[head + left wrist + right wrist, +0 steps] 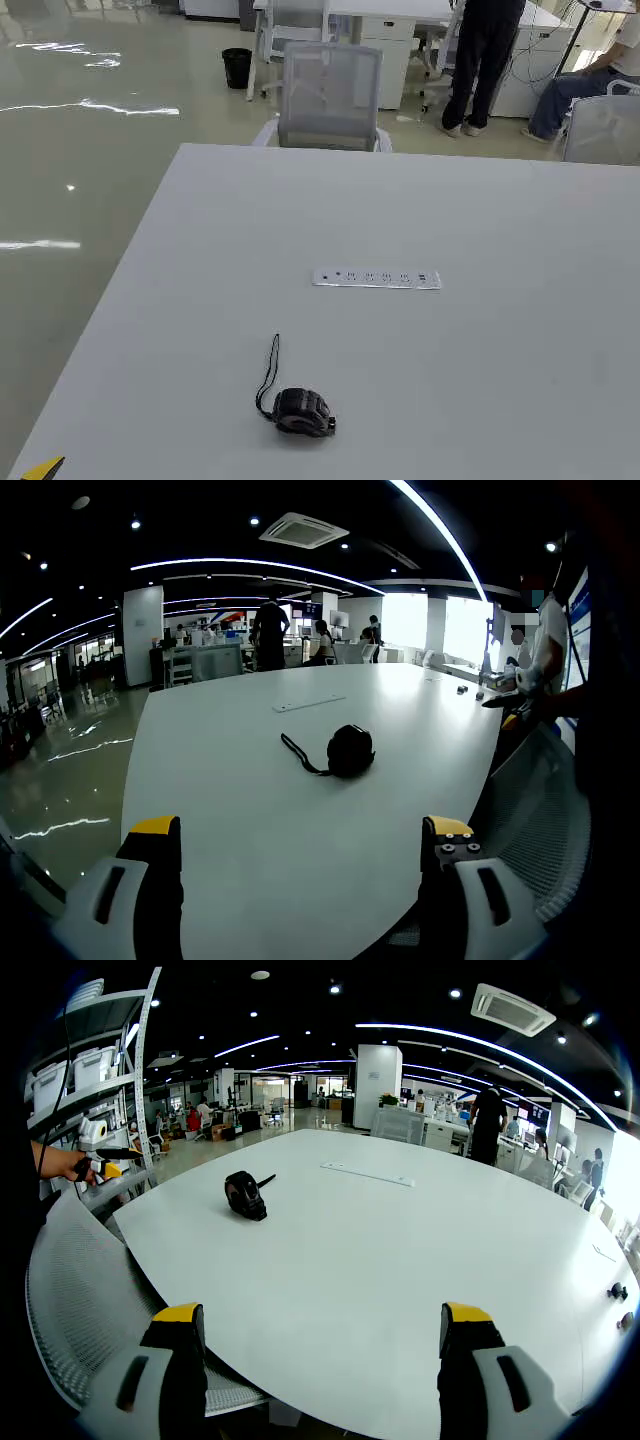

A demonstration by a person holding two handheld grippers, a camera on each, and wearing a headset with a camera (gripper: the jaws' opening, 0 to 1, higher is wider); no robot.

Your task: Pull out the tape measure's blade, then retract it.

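Left gripper (pixel 300 826) and right gripper (pixel 324 1312): my jaws stand wide apart on both, nothing between them, each well short of the tape measure (pixel 302 412). It lies on the white table (pixel 480 380) near my edge, its black strap (pixel 270 365) trailing toward the power strip (pixel 377 279). Blade looks fully in, though it's too small to be sure.

White table (pixel 500 380), socket strip (pixel 376 279), mesh chair (pixel 329 97)
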